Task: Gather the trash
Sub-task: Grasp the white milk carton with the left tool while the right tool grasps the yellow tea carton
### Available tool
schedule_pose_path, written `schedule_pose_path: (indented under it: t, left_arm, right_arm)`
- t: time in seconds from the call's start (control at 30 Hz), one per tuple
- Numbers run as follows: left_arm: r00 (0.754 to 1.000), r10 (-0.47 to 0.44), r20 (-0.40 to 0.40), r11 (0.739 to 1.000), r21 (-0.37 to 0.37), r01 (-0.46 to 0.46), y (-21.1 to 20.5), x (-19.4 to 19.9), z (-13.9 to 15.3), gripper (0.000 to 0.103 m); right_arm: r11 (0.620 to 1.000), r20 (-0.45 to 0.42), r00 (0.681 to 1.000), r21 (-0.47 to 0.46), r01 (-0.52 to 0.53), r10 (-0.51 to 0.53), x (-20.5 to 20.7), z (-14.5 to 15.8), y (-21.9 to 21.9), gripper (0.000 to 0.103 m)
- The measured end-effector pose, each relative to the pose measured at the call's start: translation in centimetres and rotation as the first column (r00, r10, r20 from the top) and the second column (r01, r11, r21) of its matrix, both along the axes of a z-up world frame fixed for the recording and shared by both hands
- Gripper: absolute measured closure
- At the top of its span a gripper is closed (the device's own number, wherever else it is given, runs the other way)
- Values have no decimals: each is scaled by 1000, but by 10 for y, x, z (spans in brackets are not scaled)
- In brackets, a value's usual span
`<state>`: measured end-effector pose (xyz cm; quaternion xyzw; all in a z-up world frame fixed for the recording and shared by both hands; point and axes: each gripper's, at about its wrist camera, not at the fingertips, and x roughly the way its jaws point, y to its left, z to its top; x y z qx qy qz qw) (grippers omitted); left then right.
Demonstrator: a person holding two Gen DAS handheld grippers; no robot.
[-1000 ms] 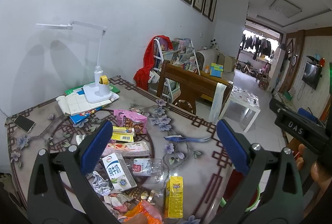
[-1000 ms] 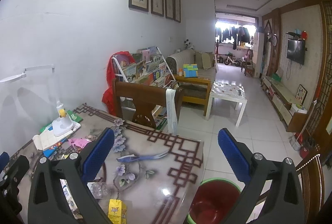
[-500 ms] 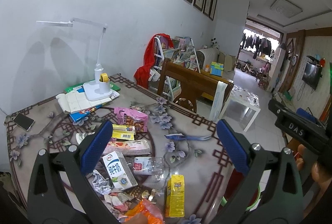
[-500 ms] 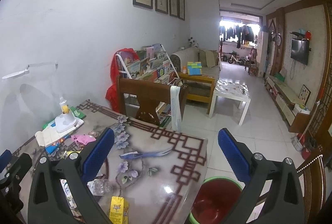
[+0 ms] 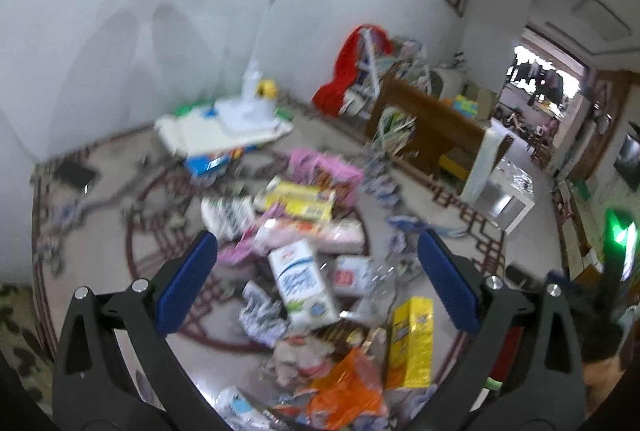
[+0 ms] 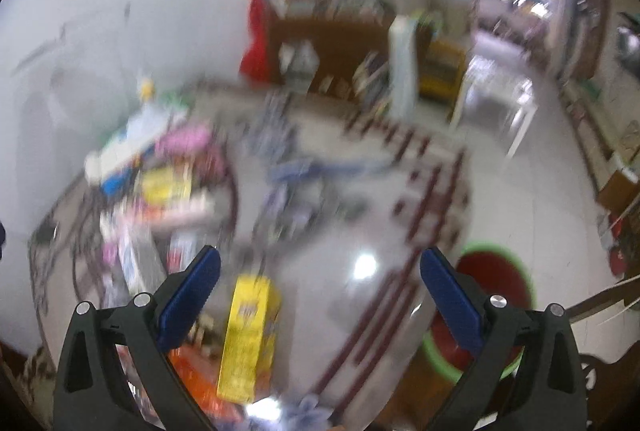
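Note:
Trash lies heaped on the patterned table (image 5: 100, 215): a white milk carton (image 5: 302, 287), a yellow juice box (image 5: 412, 341), an orange wrapper (image 5: 346, 389), a pink snack bag (image 5: 324, 171) and a yellow packet (image 5: 298, 201). My left gripper (image 5: 318, 283) hangs open above the milk carton, holding nothing. My right gripper (image 6: 320, 295) is open and empty over the table's near edge, with the yellow juice box (image 6: 248, 335) just inside its left finger. A red bin with a green rim (image 6: 492, 295) stands on the floor beside the table. Both views are blurred.
A white desk lamp (image 5: 250, 103) on books and a dark phone (image 5: 74, 175) sit at the table's far side. Behind the table stand a wooden chair (image 5: 432, 131), a book rack with red cloth (image 5: 356, 71) and a white side table (image 5: 508, 199).
Both grippers have tipped down and moved in toward the table; the trash pile looks larger and nearer. Both views have gone blurred with motion. Both stay open.

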<state>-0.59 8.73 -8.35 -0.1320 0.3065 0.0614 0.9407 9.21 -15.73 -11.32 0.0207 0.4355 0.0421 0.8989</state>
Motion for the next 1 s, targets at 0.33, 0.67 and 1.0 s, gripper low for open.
schedule_pose_path:
  t: [0.33, 0.67, 1.0]
  left_arm:
    - [983, -66, -169, 991, -126, 45, 12, 60, -59, 14]
    - [942, -68, -328, 987, -162, 14, 16, 112, -113, 22]
    - [899, -76, -432, 980, -199, -13, 15, 130, -149, 38]
  right_arm:
    - [979, -371, 911, 152, -133, 181, 13, -100, 43, 39]
    - [955, -449, 848, 219, -200, 280, 19, -123, 51, 68]
    - [935, -334, 892, 285, -211, 303, 17, -81, 33, 68]
